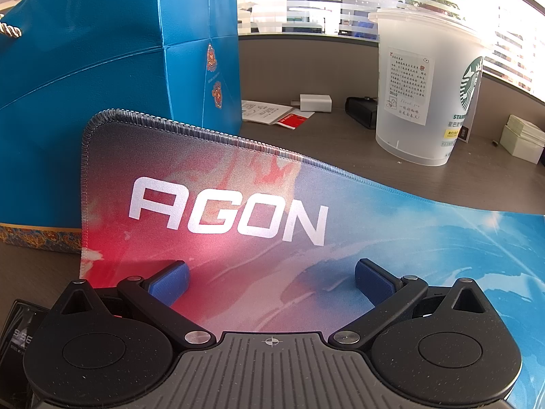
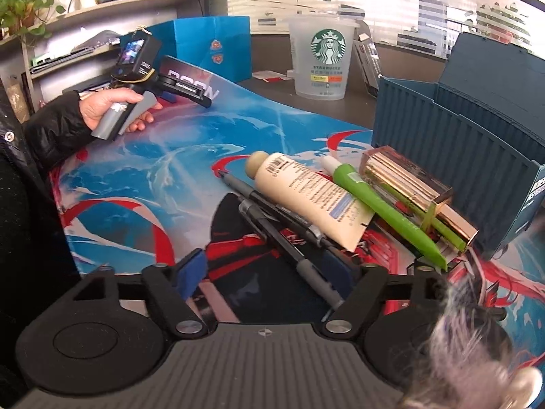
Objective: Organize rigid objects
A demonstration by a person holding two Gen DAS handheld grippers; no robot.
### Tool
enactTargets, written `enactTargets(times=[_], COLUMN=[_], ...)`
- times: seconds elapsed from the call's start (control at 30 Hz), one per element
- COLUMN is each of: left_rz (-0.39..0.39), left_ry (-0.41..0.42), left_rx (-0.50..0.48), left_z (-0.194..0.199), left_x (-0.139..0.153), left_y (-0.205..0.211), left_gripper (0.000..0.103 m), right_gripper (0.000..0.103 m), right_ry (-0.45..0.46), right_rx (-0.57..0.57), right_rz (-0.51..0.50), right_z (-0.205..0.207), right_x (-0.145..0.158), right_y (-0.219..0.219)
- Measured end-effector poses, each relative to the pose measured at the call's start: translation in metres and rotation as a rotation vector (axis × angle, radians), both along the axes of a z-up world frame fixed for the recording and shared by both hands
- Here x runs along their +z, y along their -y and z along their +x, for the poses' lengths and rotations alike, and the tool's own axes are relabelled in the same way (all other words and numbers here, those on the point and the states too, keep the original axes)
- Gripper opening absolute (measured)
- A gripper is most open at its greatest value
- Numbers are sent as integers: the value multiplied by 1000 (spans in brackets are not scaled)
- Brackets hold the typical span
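In the right wrist view, a pile lies on the desk mat (image 2: 143,184): a cream tube (image 2: 306,197), a green pen (image 2: 385,211), a gold box (image 2: 415,187) and two dark pens (image 2: 289,235). A blue container-shaped box (image 2: 453,143) stands to their right. My right gripper (image 2: 269,272) is open, and one dark pen lies between its fingers. My left gripper (image 1: 272,279) is open and empty over the mat's AGON corner (image 1: 224,211); it also shows in the right wrist view (image 2: 180,93), held in a hand at far left.
A blue gift bag (image 1: 119,68) stands behind the mat's corner. A Starbucks cup (image 1: 425,92) stands at the back right, also in the right wrist view (image 2: 323,58). A white charger (image 1: 315,102), papers (image 1: 269,110) and a white box (image 1: 524,139) lie behind.
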State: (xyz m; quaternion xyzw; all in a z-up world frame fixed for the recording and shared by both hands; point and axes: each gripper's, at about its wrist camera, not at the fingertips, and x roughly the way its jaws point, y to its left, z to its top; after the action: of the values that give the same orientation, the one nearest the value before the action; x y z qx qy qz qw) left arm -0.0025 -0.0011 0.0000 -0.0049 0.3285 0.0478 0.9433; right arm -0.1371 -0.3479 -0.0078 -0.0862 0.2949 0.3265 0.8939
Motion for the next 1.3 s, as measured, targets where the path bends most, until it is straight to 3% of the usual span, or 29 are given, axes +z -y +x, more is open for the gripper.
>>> enactTargets(times=[0.13,0.6,0.93,1.3], left_rz=[0,0,0,0], left_ry=[0,0,0,0], left_rx=[0,1,2,2], left_z=[0,0,0,0], left_x=[0,0,0,0], left_y=[0,0,0,0], left_gripper=[103,103,103,103], right_gripper=[63,13,10,10], right_ry=[17,44,49,108], right_rx=[4,33,110,138], right_rz=[-22,-50,-119,-105], right_z=[-7,-3,3,10], right_x=[0,-4,5,49], right_y=[-7,-29,-42,-31])
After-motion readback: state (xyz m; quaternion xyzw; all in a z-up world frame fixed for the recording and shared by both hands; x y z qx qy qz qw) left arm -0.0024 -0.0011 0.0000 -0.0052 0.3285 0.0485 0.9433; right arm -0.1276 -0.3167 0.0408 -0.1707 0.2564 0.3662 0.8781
